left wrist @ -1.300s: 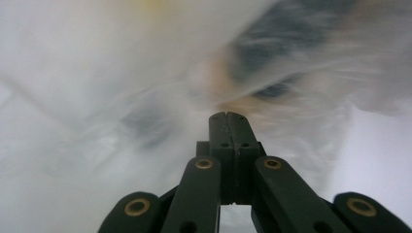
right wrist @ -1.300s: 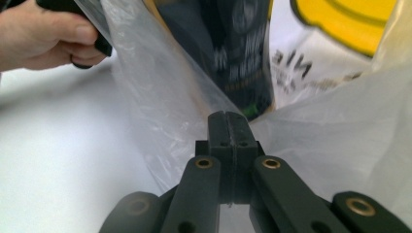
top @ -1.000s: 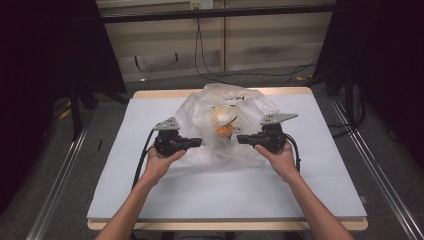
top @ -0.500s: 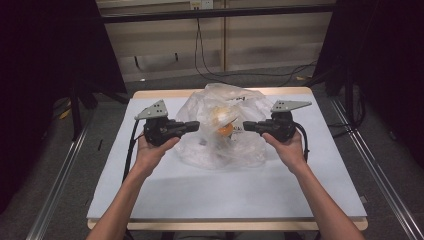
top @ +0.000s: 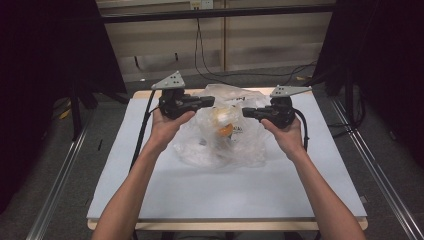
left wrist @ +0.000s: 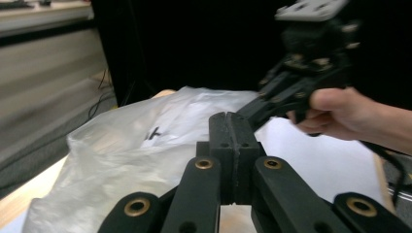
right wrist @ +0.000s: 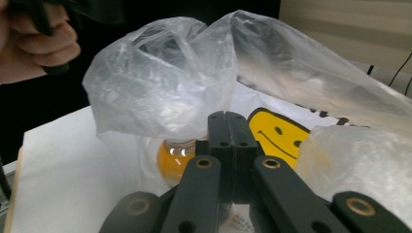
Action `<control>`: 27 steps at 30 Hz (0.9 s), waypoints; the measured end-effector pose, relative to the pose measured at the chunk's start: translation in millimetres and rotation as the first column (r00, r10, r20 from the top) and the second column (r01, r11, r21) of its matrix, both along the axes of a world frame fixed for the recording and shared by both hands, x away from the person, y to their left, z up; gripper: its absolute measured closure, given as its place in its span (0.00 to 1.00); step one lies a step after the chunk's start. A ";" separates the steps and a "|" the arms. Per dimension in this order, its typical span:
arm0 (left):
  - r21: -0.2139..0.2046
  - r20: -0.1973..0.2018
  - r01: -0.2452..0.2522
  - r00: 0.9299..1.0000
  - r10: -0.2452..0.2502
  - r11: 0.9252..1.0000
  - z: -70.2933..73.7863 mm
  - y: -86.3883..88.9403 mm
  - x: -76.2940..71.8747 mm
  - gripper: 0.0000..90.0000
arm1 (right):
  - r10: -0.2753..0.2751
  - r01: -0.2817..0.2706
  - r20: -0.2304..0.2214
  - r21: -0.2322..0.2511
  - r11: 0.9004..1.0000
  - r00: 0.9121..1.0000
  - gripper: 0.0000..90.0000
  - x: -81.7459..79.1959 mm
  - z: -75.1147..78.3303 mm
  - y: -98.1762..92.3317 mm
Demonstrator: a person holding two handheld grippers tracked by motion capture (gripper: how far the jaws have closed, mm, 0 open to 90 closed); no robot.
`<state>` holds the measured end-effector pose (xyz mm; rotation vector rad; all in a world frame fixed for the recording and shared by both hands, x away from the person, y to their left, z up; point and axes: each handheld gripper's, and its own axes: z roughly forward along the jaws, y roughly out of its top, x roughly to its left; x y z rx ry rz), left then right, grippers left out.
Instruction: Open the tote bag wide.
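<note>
A clear plastic bag (top: 220, 135) sat in the middle of the white table (top: 150, 185). It was puffy and crinkled, and it rose up between the two claws. Inside it was a round orange thing (top: 225, 130) (maybe a fruit or a ball, I could not tell which). The bag also had a yellow smiley face (right wrist: 277, 136) printed on it.

The left gripper (top: 207, 102) was held up above the table at about 10 o'clock from the middle of the bag. Its tip pointed across toward the bag's top. In the left gripper view, its two black jaws were pressed tight together. The bag lay past them, from 9 o'clock up to 12 o'clock. I could not tell if a bit of plastic was pinched between them.

The right gripper (top: 247, 112) was up at about 2 o'clock from the middle of the bag, and its tip pointed back at the left one. In the right gripper view, its jaws were squeezed tight too. A fold of the bag hung right over their tips at 12 o'clock and seemed to touch them, but I could not tell if they had a grip on it. The orange thing sat just behind the jaws, at about 10 o'clock from the tips, and the smiley face was just beside them at 2 o'clock.

Each hand (top: 167, 127) was wrapped around its gripper.
</note>
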<state>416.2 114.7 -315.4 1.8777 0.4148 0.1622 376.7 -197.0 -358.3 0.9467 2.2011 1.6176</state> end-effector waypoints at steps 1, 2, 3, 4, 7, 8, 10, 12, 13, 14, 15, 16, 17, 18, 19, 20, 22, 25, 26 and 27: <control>0.036 -0.013 -0.019 1.000 0.019 0.999 -8.1 -0.6 5.2 1.00 | -0.006 0.006 0.000 -0.001 1.000 1.000 1.00 1.3 -0.4 -1.4; 0.072 -0.018 -0.029 0.999 0.031 0.997 -14.4 -0.2 7.6 1.00 | -0.011 0.011 -0.003 -0.003 1.000 1.000 1.00 2.6 -1.9 -3.8; 0.080 -0.024 -0.040 0.999 0.042 0.996 -19.6 0.8 9.0 1.00 | -0.015 0.015 -0.004 -0.003 1.000 1.000 1.00 3.6 -4.0 -6.3; 0.086 -0.045 -0.052 0.997 0.056 0.995 -27.7 3.9 11.5 1.00 | -0.019 0.019 -0.006 0.000 1.000 1.000 1.00 4.3 -6.3 -8.6; 0.109 -0.075 -0.085 0.993 0.093 0.990 -43.6 9.4 18.0 1.00 | -0.044 0.043 -0.028 -0.011 0.999 0.999 1.00 8.6 -17.0 -15.4; 0.118 -0.084 -0.093 0.991 0.103 0.989 -48.6 10.9 20.2 1.00 | -0.046 0.046 -0.036 -0.011 0.999 0.998 1.00 10.0 -20.1 -17.0; 0.138 -0.101 -0.098 0.989 0.112 0.986 -57.9 12.8 24.1 1.00 | -0.053 0.052 -0.047 -0.012 0.999 0.998 1.00 11.8 -25.1 -18.5; 0.172 -0.101 -0.103 0.987 0.122 0.980 -65.2 12.1 26.1 1.00 | -0.054 0.053 -0.057 -0.020 0.998 0.997 1.00 13.8 -30.0 -17.9; 0.177 -0.107 -0.102 0.987 0.122 0.979 -68.8 11.8 26.4 1.00 | -0.057 0.055 -0.062 -0.031 0.998 0.996 1.00 15.0 -32.9 -17.3; 0.171 -0.114 -0.093 0.987 0.113 0.981 -72.9 11.7 27.0 1.00 | -0.057 0.054 -0.071 -0.038 0.998 0.996 1.00 16.5 -36.1 -17.1; 0.182 -0.117 -0.099 0.986 0.122 0.978 -76.8 11.4 26.9 1.00 | -0.059 0.055 -0.078 -0.046 0.997 0.995 1.00 18.2 -39.6 -16.9; 0.183 -0.124 -0.097 0.985 0.121 0.978 -82.2 10.7 27.4 1.00 | -0.061 0.057 -0.084 -0.052 0.997 0.995 1.00 19.9 -43.5 -16.8; 0.200 -0.133 -0.092 0.984 0.120 0.976 -88.1 9.7 28.5 1.00 | -0.061 0.056 -0.092 -0.057 0.997 0.994 1.00 21.7 -47.9 -17.1; 0.219 -0.134 -0.093 0.983 0.124 0.971 -94.7 7.9 29.6 1.00 | -0.062 0.057 -0.102 -0.059 0.997 0.993 1.00 23.5 -52.8 -17.5; 0.231 -0.145 -0.094 0.981 0.130 0.968 -101.7 5.9 30.5 1.00 | -0.066 0.060 -0.115 -0.062 0.996 0.991 1.00 25.2 -57.9 -17.5; 0.249 -0.153 -0.086 0.980 0.127 0.965 -109.9 4.2 32.0 1.00 | -0.071 0.062 -0.125 -0.073 0.995 0.990 1.00 26.4 -63.1 -17.4; 0.272 -0.167 -0.082 0.977 0.131 0.959 -119.6 2.7 33.2 1.00 | -0.069 0.057 -0.149 -0.086 0.995 0.986 1.00 28.1 -75.1 -17.5; 0.317 -0.182 -0.074 0.974 0.138 0.945 -133.2 1.6 34.2 1.00 | -0.068 0.048 -0.173 -0.116 0.992 0.983 1.00 28.8 -88.6 -17.3; 0.330 -0.183 -0.073 0.973 0.140 0.941 -137.1 1.7 34.0 1.00 | -0.070 0.047 -0.183 -0.127 0.991 0.981 1.00 28.4 -92.6 -18.0; 0.351 -0.183 -0.072 0.972 0.144 0.934 -139.5 3.7 33.8 1.00 | -0.071 0.046 -0.190 -0.134 0.990 0.979 1.00 28.3 -96.5 -19.5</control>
